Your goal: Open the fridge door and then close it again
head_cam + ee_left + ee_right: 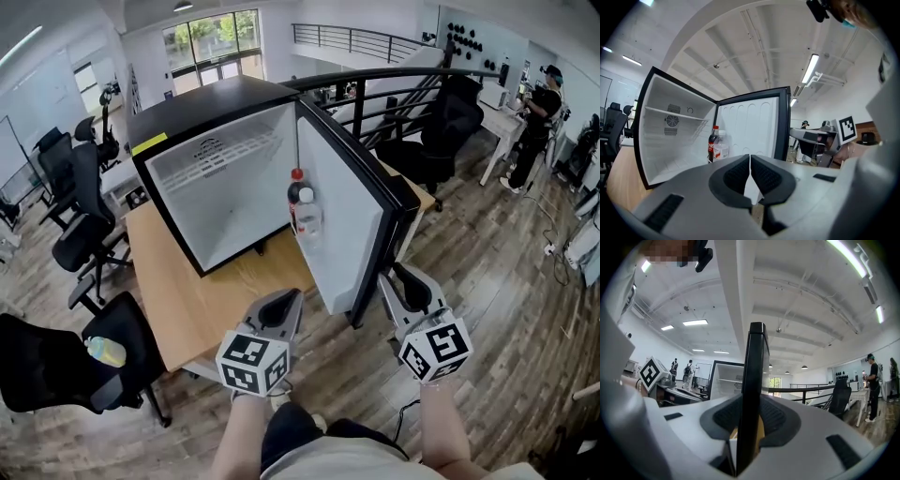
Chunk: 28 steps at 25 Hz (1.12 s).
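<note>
Fridge door (345, 208) stands wide open, so the closing half is up. Right gripper (749, 416) pinches the door's free edge, apparently firmly (left gripper (750, 164) is closed, empty). Next: swing it toward the fridge (211, 122).

Black fridge (187, 112) stands on a wooden worktop (216, 300), its door (342, 216) wide open. In the door rack are a red-capped cola bottle (296, 192) and a clear bottle (307, 217), touching. The left tool (289, 298) hangs over the worktop's near edge. The right tool (398, 275) is at the door's outer edge. A black office chair (84, 366) is at left.
</note>
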### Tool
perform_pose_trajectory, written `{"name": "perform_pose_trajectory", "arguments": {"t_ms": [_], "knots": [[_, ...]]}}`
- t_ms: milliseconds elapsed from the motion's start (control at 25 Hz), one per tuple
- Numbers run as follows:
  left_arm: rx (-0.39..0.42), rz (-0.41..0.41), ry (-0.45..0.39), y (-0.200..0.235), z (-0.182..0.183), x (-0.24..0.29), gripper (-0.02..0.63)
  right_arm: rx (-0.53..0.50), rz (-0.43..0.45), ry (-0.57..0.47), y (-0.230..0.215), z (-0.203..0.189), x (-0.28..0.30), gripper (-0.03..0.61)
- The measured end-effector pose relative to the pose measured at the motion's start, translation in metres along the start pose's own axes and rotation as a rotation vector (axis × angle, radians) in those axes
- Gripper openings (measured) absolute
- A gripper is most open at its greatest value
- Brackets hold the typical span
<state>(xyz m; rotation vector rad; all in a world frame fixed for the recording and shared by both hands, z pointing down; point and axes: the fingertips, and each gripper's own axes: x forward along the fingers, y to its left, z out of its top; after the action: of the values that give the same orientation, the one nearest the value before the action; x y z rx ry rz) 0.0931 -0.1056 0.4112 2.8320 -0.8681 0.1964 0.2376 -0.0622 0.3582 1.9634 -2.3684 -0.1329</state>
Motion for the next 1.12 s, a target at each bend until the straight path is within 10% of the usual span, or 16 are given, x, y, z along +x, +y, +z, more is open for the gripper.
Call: {"name": "perform_pose_trajectory", "arguments": {"t_ms": [1120], "knots": [[-0.02, 0.169, -0.013, 0.13, 0.009, -0.078, 0.011, -0.071, 0.349, -0.066, 0.177, 0.016, 0.093, 0.074]]}}
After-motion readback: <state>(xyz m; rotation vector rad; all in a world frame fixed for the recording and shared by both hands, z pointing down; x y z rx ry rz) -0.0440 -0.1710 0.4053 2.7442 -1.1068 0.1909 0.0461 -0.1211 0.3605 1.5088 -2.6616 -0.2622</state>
